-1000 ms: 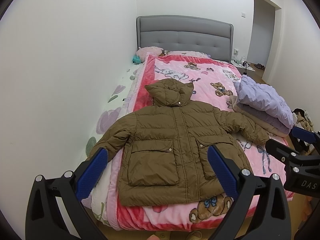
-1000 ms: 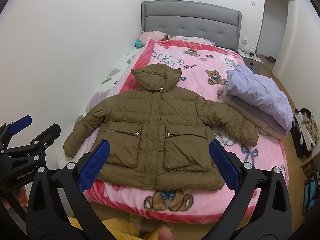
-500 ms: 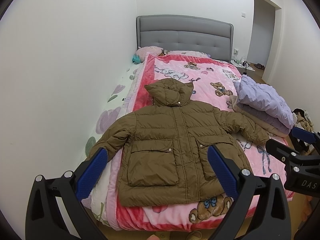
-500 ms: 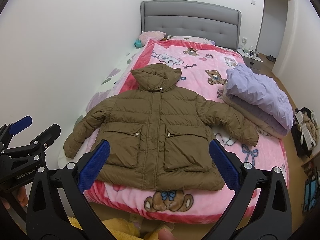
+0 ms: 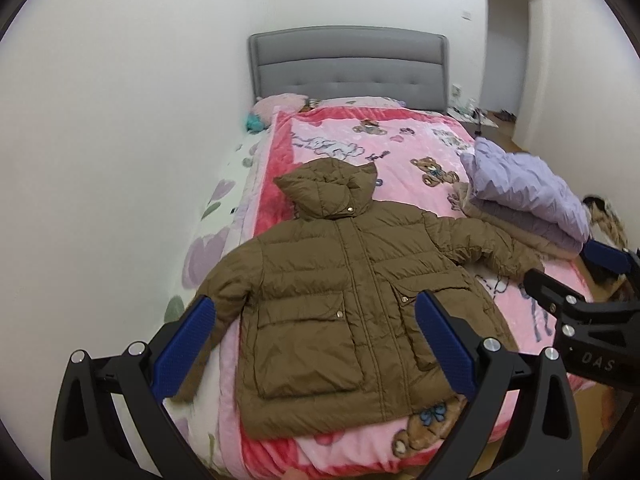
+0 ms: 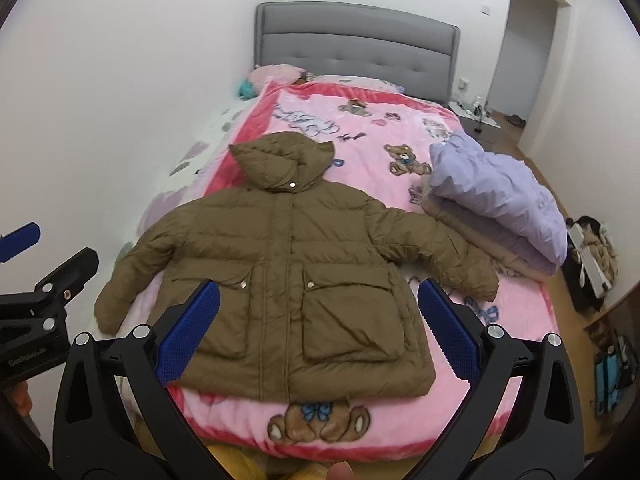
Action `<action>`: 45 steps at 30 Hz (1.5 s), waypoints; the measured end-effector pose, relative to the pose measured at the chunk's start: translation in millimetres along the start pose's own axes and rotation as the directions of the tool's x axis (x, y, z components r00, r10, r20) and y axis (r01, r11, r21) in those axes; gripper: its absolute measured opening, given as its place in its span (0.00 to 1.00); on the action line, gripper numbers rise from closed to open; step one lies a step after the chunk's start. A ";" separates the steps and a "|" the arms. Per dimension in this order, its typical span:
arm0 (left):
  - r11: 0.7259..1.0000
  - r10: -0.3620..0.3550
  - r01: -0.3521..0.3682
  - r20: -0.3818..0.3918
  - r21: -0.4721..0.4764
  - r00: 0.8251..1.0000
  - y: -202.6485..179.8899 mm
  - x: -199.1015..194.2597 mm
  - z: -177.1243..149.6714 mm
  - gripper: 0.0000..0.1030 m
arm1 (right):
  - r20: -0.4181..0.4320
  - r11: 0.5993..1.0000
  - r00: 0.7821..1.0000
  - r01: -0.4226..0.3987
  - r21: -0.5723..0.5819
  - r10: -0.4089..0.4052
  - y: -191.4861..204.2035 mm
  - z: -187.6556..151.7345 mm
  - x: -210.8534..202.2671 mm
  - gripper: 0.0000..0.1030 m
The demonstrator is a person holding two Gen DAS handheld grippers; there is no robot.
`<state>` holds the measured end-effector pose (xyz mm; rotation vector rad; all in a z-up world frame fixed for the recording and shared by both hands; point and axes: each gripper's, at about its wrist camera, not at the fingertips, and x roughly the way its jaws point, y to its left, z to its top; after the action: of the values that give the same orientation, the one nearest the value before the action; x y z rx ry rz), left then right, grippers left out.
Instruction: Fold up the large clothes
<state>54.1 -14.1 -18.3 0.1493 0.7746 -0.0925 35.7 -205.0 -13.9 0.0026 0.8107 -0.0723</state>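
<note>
A brown hooded puffer jacket (image 5: 344, 300) lies flat, front up, sleeves spread, on the pink bear-print blanket (image 5: 400, 152) at the foot of the bed. It also shows in the right wrist view (image 6: 288, 280). My left gripper (image 5: 316, 344) is open and empty, held above the jacket's lower half. My right gripper (image 6: 320, 332) is open and empty, above the jacket's hem and pockets. Neither touches the jacket. The right gripper (image 5: 600, 304) shows at the right edge of the left wrist view.
A folded lilac and beige stack of padded clothes (image 6: 500, 204) lies on the bed's right side, touching the jacket's right sleeve. A white wall runs along the bed's left side. A grey headboard (image 5: 348, 68) stands at the far end. Bags (image 6: 592, 264) sit on the floor at right.
Both grippers have moved forward and slightly lower toward the jacket. The jacket lies as before. Both grippers stay open.
</note>
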 end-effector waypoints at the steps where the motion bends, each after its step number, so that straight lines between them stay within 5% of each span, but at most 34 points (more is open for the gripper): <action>1: 1.000 -0.007 0.007 -0.001 0.026 1.000 -4.3 8.6 3.4 0.95 | 0.001 1.000 1.000 -0.009 0.023 0.009 -3.8 0.7 7.2 0.92; 6: 0.994 -0.045 0.049 -0.048 0.101 0.998 -32.2 55.1 16.4 0.95 | 0.006 0.982 0.999 -0.039 0.187 0.038 -42.9 2.0 49.6 0.92; 10: 0.987 -0.105 0.114 -0.078 0.115 0.991 -69.3 92.8 17.4 0.95 | 0.002 0.925 0.997 -0.077 0.373 0.082 -99.8 -11.6 92.0 0.92; 16: 0.977 -0.166 0.179 -0.110 0.114 0.980 -155.0 167.7 6.1 0.95 | -0.025 0.770 0.997 -0.035 0.637 0.066 -223.7 -57.1 176.9 0.92; 23: 0.979 -0.145 0.159 -0.111 0.131 0.983 -248.8 245.2 -24.8 0.95 | -0.107 0.523 0.987 0.028 0.852 0.120 -379.1 -128.4 306.2 0.92; 30: 0.960 -0.160 0.201 -0.208 0.194 0.965 -299.1 315.5 -57.3 0.95 | -0.156 0.434 0.987 0.120 0.893 0.047 -451.1 -168.0 393.2 0.92; 32: 0.952 -0.161 0.214 -0.236 0.218 0.958 -308.3 333.3 -66.8 0.95 | -0.142 0.435 0.988 0.102 0.894 0.060 -458.6 -171.2 409.7 0.90; 34: 0.949 -0.170 0.233 -0.274 0.215 0.947 -313.8 350.5 -74.8 0.95 | -0.107 0.453 0.989 0.051 0.890 0.099 -464.9 -171.2 429.7 0.48; 37: 0.947 -0.200 0.269 -0.334 0.175 0.921 -316.5 371.8 -87.7 0.95 | -0.071 0.496 0.990 0.001 0.868 0.121 -467.3 -164.6 443.5 0.21; 39: 0.946 -0.206 0.277 -0.347 0.168 0.915 -317.4 379.2 -95.1 0.95 | -0.025 0.527 0.993 -0.039 0.849 0.115 -468.7 -155.8 439.7 0.16; 45: 0.939 -0.229 0.295 -0.320 0.175 0.919 -314.8 381.8 -108.6 0.95 | 0.132 0.724 0.988 -0.149 0.674 0.080 -436.2 -78.1 381.2 0.10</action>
<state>207.4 -316.9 -394.5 0.2732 1.0819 -0.4227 212.3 -662.0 -332.8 0.7530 0.6471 -0.2516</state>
